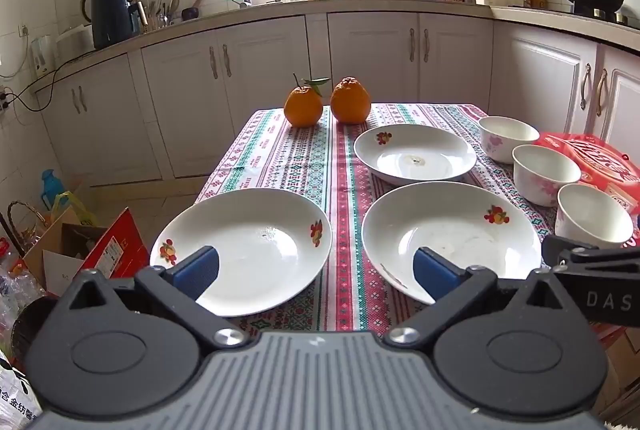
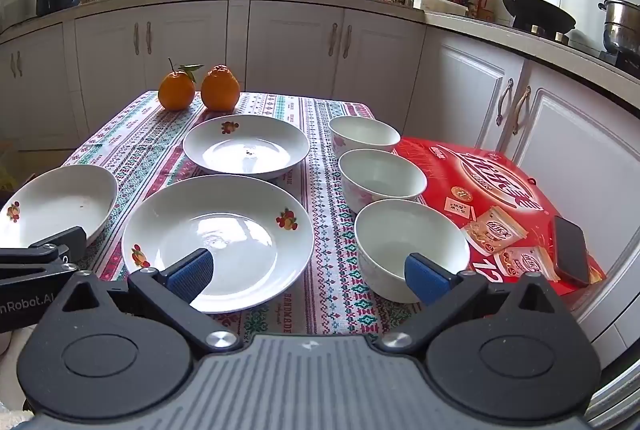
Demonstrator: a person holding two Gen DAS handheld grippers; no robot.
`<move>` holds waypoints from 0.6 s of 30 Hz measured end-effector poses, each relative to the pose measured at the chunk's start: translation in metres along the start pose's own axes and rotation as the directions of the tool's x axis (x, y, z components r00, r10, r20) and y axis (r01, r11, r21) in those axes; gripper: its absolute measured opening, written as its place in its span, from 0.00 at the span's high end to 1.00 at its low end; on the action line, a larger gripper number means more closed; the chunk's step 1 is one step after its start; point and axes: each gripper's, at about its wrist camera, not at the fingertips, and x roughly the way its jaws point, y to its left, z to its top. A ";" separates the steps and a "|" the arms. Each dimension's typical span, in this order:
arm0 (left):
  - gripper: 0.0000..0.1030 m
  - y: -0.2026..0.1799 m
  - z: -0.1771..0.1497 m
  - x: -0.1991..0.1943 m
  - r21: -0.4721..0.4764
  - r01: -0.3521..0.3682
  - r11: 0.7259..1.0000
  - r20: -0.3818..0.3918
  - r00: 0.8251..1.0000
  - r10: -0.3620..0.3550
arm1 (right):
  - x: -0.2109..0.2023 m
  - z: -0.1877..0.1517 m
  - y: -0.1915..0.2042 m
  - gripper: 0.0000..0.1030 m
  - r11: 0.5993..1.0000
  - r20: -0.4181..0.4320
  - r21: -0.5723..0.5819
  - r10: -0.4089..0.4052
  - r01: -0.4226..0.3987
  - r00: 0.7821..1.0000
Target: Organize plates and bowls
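Observation:
Three white plates with fruit prints lie on the patterned tablecloth: a near-left plate (image 1: pixel 248 250) (image 2: pixel 56 202), a near-middle plate (image 1: pixel 452 238) (image 2: pixel 224 234) and a far plate (image 1: pixel 416 154) (image 2: pixel 246 146). Three white floral bowls stand in a row at the right: far bowl (image 1: pixel 506 138) (image 2: pixel 362 134), middle bowl (image 1: pixel 544 172) (image 2: pixel 380 176), near bowl (image 1: pixel 594 216) (image 2: pixel 408 246). My left gripper (image 1: pixel 316 276) hovers open above the near edge, between the two near plates. My right gripper (image 2: pixel 310 276) hovers open between the middle plate and the near bowl. Nothing is held.
Two oranges (image 1: pixel 326 104) (image 2: pixel 198 90) sit at the table's far end. A red box (image 2: pixel 504 206) with a phone (image 2: pixel 570 250) on it lies right of the bowls. Boxes and bags (image 1: pixel 80 250) crowd the floor at the left. Kitchen cabinets (image 1: pixel 360 50) stand behind.

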 end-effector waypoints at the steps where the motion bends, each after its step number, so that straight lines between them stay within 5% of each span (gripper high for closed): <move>1: 0.01 0.000 0.000 0.000 -0.004 0.004 1.000 -0.004 1.000 -0.004 | 0.000 0.000 0.000 0.00 1.000 -0.003 -0.001 -0.001 0.001 1.000; 18: 0.01 -0.001 0.000 0.003 0.001 0.000 1.000 -0.008 1.000 0.000 | 0.000 0.001 -0.002 0.00 1.000 0.000 0.003 0.006 -0.006 1.000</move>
